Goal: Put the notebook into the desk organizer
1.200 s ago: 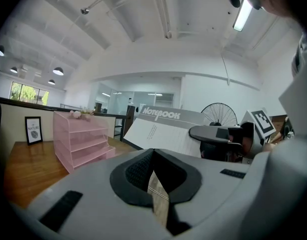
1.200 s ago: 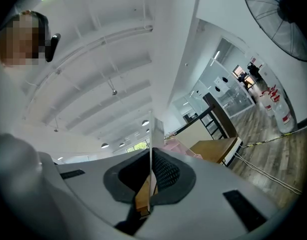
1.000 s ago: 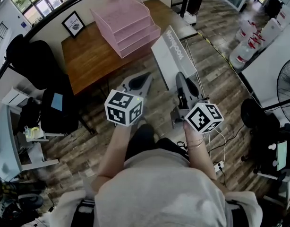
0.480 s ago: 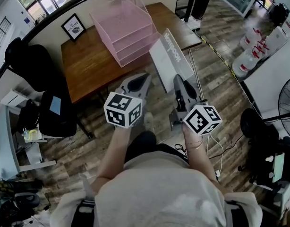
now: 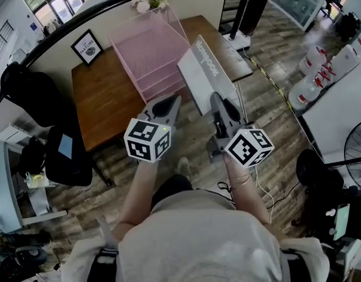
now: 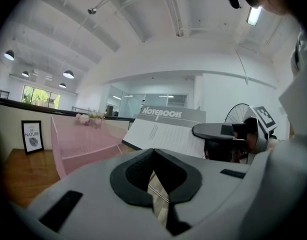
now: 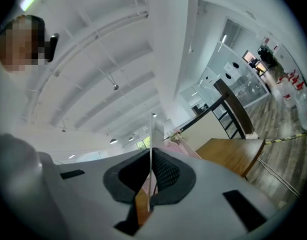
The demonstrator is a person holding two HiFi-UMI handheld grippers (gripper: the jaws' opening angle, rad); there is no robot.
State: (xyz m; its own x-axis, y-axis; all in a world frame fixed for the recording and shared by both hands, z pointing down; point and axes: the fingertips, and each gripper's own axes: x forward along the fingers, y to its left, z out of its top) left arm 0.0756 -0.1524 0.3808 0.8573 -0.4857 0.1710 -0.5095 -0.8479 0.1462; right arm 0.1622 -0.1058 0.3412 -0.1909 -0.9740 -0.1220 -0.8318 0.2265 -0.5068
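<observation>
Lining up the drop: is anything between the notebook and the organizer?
No. In the head view the notebook, clamped in the right gripper, hangs right beside the organizer, and nothing stands between them. The left gripper view shows the same.

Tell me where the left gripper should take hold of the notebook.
Probably its free left long edge, coming in from the left. The notebook is thin, flat and held tilted up, with the right gripper pinched on its near edge. The left gripper sits shut beside that left edge, so it must open first.
</observation>
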